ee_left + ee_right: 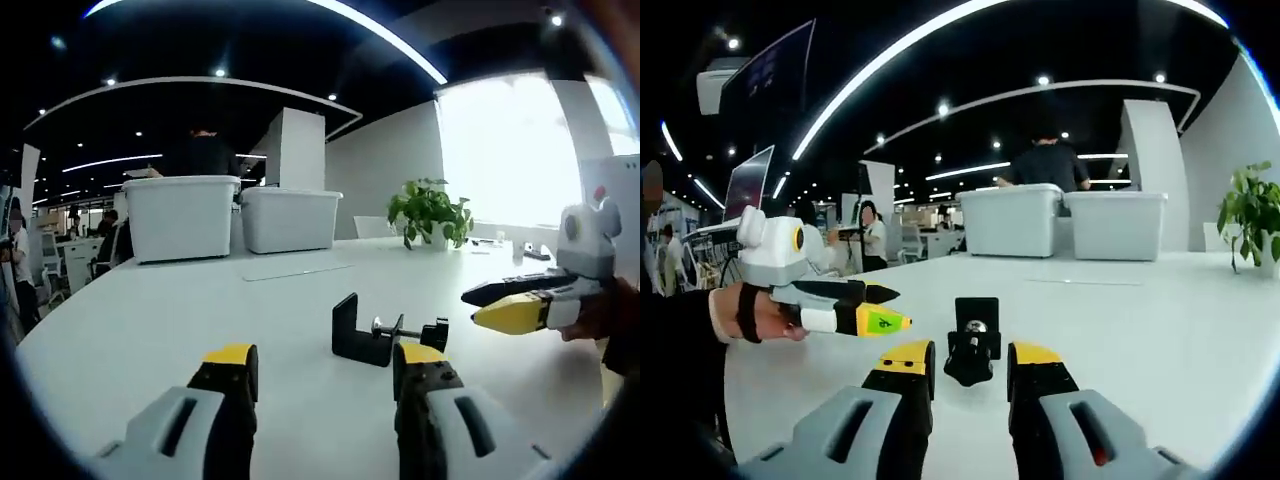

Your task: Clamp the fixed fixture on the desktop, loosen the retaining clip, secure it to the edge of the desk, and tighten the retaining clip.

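Fixture: black clamp fixture lies free on the white worktop, well in from any edge, its screw pointing sideways
Left claw: jaws apart, holding nothing, just short of the fixture
Right claw: jaws apart, empty, fixture between them but ungripped
Progress: nothing done yet; gripping, loosening, mounting and tightening all remain

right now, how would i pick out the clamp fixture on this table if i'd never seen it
Start at the big white table, with two white bins and a potted plant at its far side. Nearer, on bare tabletop, lies the clamp fixture. It is the only small black piece there: a C-shaped bracket with a silvery screw.
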A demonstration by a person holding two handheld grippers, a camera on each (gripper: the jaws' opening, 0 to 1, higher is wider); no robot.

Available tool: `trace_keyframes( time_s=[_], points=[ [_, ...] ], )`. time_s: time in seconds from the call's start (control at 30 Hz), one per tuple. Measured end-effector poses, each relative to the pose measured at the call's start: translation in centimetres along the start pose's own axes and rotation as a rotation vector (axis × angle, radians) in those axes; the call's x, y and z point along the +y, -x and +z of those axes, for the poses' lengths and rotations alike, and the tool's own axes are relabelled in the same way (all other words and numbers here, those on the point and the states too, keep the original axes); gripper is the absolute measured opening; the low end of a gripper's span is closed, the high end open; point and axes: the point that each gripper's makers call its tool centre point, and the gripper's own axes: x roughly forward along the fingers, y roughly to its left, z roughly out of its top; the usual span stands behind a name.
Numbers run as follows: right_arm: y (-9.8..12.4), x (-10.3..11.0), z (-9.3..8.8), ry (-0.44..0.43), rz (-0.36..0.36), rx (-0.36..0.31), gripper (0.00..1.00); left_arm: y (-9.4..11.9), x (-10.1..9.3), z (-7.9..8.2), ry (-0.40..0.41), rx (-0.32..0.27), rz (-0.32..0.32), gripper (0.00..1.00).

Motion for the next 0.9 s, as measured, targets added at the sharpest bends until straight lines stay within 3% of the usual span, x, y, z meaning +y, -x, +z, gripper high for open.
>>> trace_keyframes(
  time_s=[0.07,0.2,0.33,0.43,0.63,0.9],
  points=[
    [-0.2,-0.1,-0.2,-0.002,-0.002,0.001,0.29,-0.4,0.3,0.0,-0.005,0.001,0.0,0.54],
    [-0.5,-0.4,-0.3,-0.019,-0.005,-0.014,0.29,-3.3,1.7,0.2,0.021,0.004,0.012,0.53],
    [-0.8,-0.8,0.6,-0.012,-0.017,-0.061,0.29,-4.0,1.5,-0.1,0.017,-0.008,0.02,0.51],
    [-1.2,-1.0,0.4,-0.01,-0.015,-0.06,0.29,-5.8,2.0,0.4,0.014,-0.034,0.021,0.51],
    [-1.0,-1.8,0.2,-0.063,-0.017,-0.065,0.28,-7.1,-0.3,0.6,-0.012,-0.048,-0.032,0.51],
    [-0.9,-1.5,0.3,-0.059,-0.012,-0.075,0.27,-8.6,0.1,0.4,0.007,-0.057,-0.026,0.49]
  ],
)
